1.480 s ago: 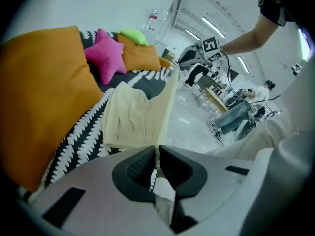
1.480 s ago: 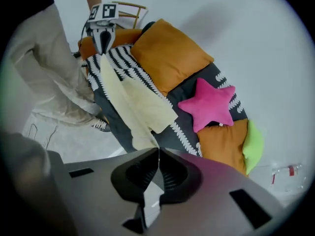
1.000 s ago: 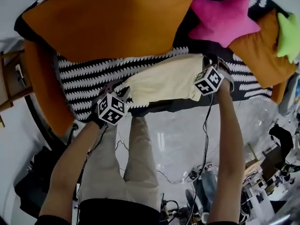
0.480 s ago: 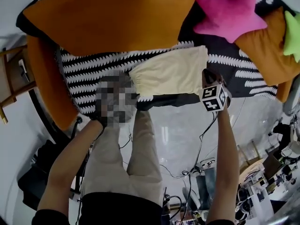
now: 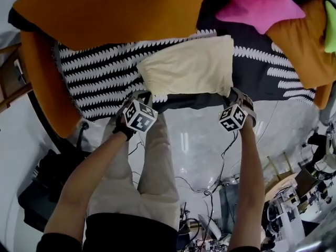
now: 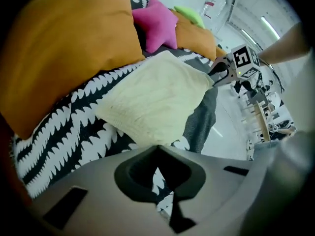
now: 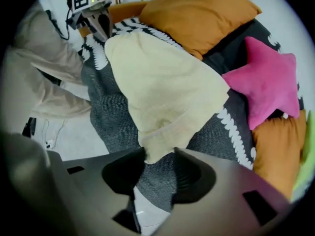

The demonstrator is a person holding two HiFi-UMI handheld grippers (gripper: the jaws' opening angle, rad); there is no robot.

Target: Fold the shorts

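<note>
Head view: the folded cream shorts [image 5: 189,64] lie flat on a black-and-white patterned blanket [image 5: 100,72], below an orange cushion [image 5: 115,9] and a pink star cushion [image 5: 257,4]. The left gripper [image 5: 143,95] is at their near left corner and the right gripper [image 5: 231,94] at their near right corner. Left gripper view: its jaws have just closed together, and the shorts' edge lies just past the tips. Right gripper view: its jaws have just been opening and stand apart, with a corner of the shorts between the tips, unpinched.
</note>
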